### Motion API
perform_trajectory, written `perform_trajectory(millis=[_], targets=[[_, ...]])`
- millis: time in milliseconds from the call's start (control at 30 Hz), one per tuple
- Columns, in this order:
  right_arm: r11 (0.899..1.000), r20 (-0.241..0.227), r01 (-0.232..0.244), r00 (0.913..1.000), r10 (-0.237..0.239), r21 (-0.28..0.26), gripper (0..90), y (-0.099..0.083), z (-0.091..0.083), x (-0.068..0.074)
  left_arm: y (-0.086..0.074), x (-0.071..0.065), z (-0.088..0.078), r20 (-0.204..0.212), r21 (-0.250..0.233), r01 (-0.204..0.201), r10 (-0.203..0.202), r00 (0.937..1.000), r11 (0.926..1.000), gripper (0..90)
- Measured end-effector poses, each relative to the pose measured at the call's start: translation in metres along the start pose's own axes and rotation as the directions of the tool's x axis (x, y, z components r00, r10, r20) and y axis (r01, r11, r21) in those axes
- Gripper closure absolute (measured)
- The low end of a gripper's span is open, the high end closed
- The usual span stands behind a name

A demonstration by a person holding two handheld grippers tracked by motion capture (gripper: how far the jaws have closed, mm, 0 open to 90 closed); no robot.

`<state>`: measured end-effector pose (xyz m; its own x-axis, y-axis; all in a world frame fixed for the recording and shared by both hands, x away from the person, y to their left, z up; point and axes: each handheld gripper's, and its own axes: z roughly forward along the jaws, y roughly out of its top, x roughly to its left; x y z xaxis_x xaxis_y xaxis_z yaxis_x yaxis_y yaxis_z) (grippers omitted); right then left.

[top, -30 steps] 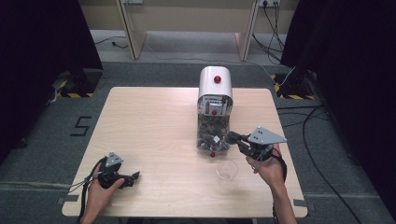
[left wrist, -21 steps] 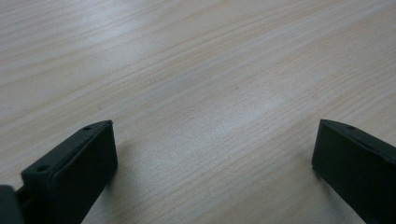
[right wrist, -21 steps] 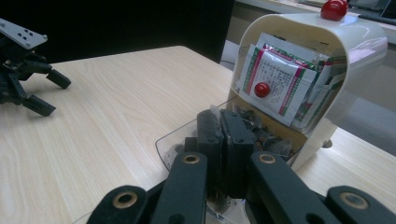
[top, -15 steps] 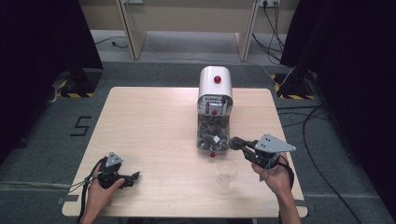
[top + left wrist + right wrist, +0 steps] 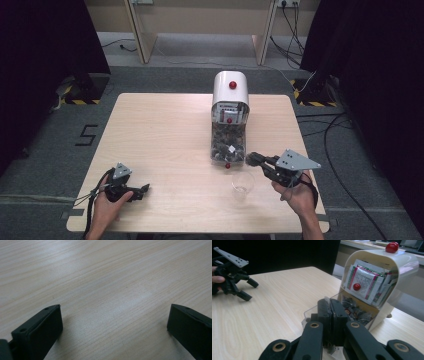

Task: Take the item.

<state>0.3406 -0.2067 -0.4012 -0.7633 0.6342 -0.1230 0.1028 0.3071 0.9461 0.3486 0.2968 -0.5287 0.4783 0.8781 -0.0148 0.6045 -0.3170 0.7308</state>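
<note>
Drifting right gripper (image 5: 251, 159), nearer cup (image 5: 243, 183), dispenser (image 5: 230, 120) unmoved

- figure "5" (image 5: 88, 135), dark, marked on the grey floor at left of frame in the high view, just beside the table's left edge.
- printed card (image 5: 364, 281) with red and green border, upper right of the right gripper view, behind the clear front of the white dispenser (image 5: 402, 262); rows of small print, too small to read.
</note>
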Motion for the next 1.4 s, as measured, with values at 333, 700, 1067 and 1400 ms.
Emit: perform_trajectory(millis=[333, 700, 1067, 1400], targets=[[1.000, -0.035, 0.010, 0.9993, -0.010, -0.001, 88.3, 0.000, -0.003, 0.014, 0.000, 0.000, 0.000, 0.000, 0.000, 0.000, 0.000, 1.0000, 1.0000, 0.0], [1.000, -0.062, 0.011, 0.9981, -0.009, 0.019, 88.3, -0.006, -0.002, 0.022, 0.000, 0.000, 0.000, 0.000, 0.000, 0.000, 0.000, 1.0000, 1.0000, 0.0], [0.998, -0.088, 0.023, 0.9960, -0.018, 0.052, 88.3, -0.013, 0.001, 0.031, 0.000, 0.000, 0.000, 0.000, 0.000, 0.000, 0.000, 1.0000, 1.0000, 0.0], [0.995, -0.098, 0.013, 0.9952, -0.003, 0.100, 88.3, -0.026, 0.006, 0.033, 0.000, 0.000, 0.000, 0.000, 0.000, 0.000, 0.000, 1.0000, 1.0000, 0.0]])
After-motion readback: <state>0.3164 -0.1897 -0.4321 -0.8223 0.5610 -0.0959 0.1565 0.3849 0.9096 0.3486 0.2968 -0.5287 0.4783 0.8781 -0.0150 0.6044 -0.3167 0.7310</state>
